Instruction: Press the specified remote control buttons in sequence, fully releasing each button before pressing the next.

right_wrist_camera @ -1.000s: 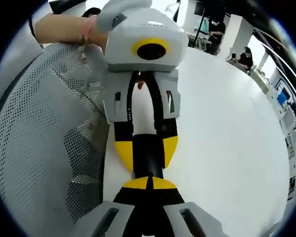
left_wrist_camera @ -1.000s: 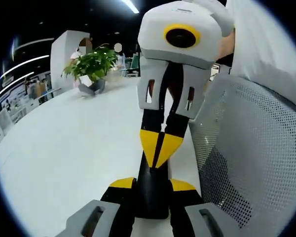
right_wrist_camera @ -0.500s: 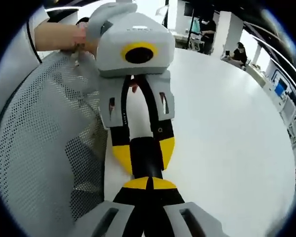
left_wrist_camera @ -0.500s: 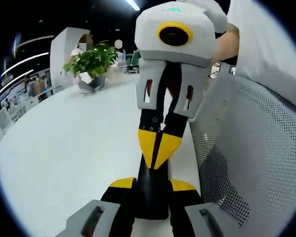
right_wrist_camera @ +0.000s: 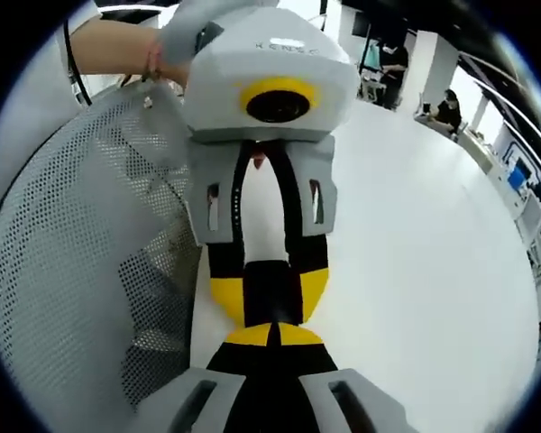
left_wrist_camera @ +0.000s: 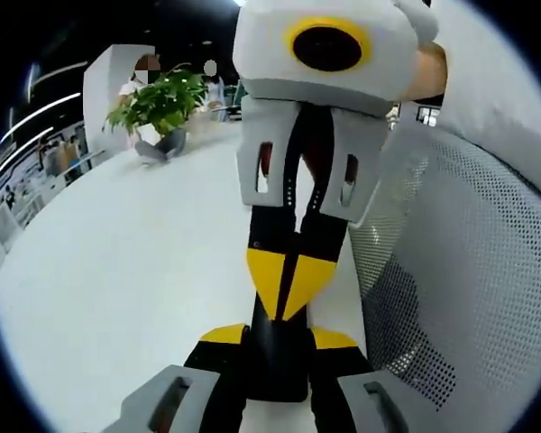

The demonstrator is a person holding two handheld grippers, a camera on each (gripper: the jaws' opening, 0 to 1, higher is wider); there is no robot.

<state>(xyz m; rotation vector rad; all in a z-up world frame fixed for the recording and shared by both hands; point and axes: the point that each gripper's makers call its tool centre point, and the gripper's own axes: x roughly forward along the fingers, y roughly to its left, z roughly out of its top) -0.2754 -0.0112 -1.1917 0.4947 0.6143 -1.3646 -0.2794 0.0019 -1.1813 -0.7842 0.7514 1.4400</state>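
Observation:
A slim black remote control is clamped between the yellow-tipped jaws of my left gripper, which is shut on it. Its buttons cannot be made out. My right gripper comes in from above, jaws shut into one yellow point that rests on the remote's top face. In the right gripper view, my right gripper is shut, its tips against the remote. The left gripper faces it, holding the remote by its sides.
A broad white table lies under both grippers. A grey mesh chair back stands close beside them, also in the right gripper view. A potted plant sits at the table's far end. A person's hand holds the left gripper.
The two grippers have drawn closer together. The right gripper's shut tips now sit further down the remote, nearer the left gripper's jaws. The left gripper's hold is unchanged.

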